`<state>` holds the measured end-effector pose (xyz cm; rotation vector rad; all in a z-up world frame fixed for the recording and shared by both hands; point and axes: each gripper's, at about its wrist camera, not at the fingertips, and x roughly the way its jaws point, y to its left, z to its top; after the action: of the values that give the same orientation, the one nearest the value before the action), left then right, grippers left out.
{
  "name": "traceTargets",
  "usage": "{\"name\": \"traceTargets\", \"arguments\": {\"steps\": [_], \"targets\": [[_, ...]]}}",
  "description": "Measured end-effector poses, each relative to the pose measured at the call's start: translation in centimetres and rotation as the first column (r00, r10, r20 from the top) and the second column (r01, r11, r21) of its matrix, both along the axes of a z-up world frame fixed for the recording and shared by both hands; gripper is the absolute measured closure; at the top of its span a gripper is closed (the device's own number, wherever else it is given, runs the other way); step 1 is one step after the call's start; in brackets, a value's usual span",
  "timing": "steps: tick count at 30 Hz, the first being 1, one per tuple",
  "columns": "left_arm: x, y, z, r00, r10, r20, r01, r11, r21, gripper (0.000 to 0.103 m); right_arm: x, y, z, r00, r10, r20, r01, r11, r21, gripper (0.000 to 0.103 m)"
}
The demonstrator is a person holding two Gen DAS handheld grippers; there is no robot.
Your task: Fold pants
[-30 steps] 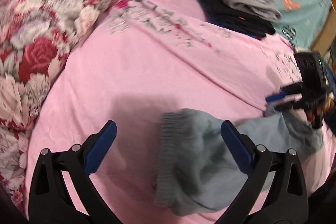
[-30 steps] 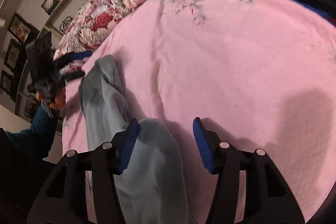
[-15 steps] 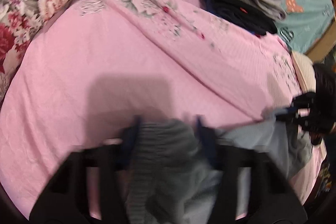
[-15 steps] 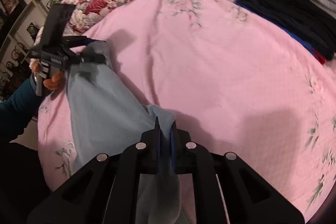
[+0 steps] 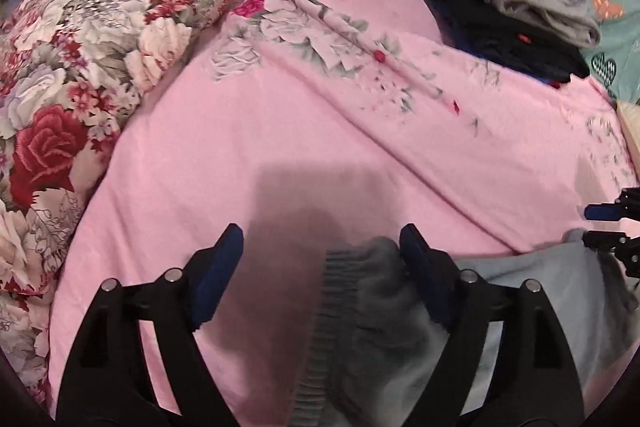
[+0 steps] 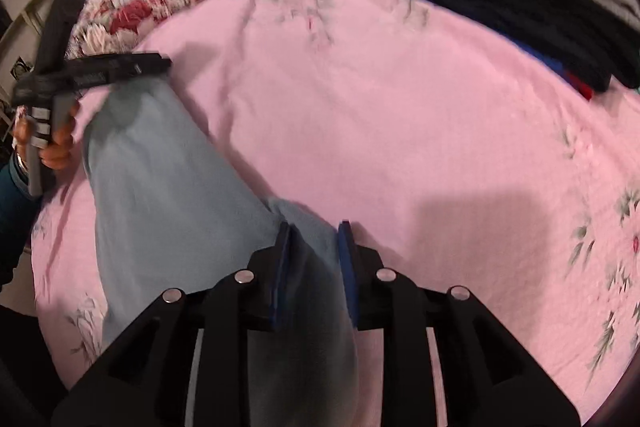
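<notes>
The pants (image 6: 168,195) lie stretched across the near edge of the bed (image 6: 380,115); the left tool (image 5: 320,247) is spreading wide, cuff between its pads but unpinched, while the right tool (image 6: 314,231) opens around the other end. I'd let both ends drop flat and smooth them before regripping. No containers show.

Pale grey-blue pants (image 6: 168,195), pink flower-printed sheet (image 5: 280,147); at ten o'clock, red-and-white rose pillow (image 5: 100,39); at one o'clock, seemingly black clothes (image 5: 500,31).
</notes>
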<state>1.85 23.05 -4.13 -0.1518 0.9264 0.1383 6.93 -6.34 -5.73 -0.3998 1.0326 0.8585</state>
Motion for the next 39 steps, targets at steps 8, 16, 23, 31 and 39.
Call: {"name": "traceTargets", "arguments": {"steps": [8, 16, 23, 31, 39], "targets": [[-6.5, -0.4, 4.1, 0.99, -0.063, 0.122, 0.068, 0.997, -0.031, 0.012, -3.4, -10.9, 6.5, 0.969, -0.246, -0.015, 0.246, 0.96, 0.134, 0.055], [-5.9, -5.0, -3.2, 0.982, -0.151, -0.118, 0.168, 0.974, 0.154, 0.004, -11.7, -33.4, 6.9, 0.674, -0.739, -0.015, 0.725, 0.657, 0.206, 0.054], [-7.9, -3.4, -0.6, 0.99, -0.1, -0.095, 0.11, 0.989, 0.1, 0.006, -16.9, -39.9, 3.0, 0.582, -0.811, -0.062, 0.806, 0.564, 0.18, 0.054], [-8.4, -6.9, 0.6, 0.981, -0.176, -0.085, 0.186, 0.973, 0.134, 0.005, -19.3, -36.3, 2.8, 0.73, -0.682, -0.034, 0.675, 0.713, 0.189, 0.067], [-7.7, -8.2, -1.1, 0.969, -0.216, -0.119, 0.229, 0.966, 0.117, 0.005, -18.7, -35.7, 1.1, 0.733, -0.679, -0.041, 0.678, 0.724, 0.125, 0.095]]}}
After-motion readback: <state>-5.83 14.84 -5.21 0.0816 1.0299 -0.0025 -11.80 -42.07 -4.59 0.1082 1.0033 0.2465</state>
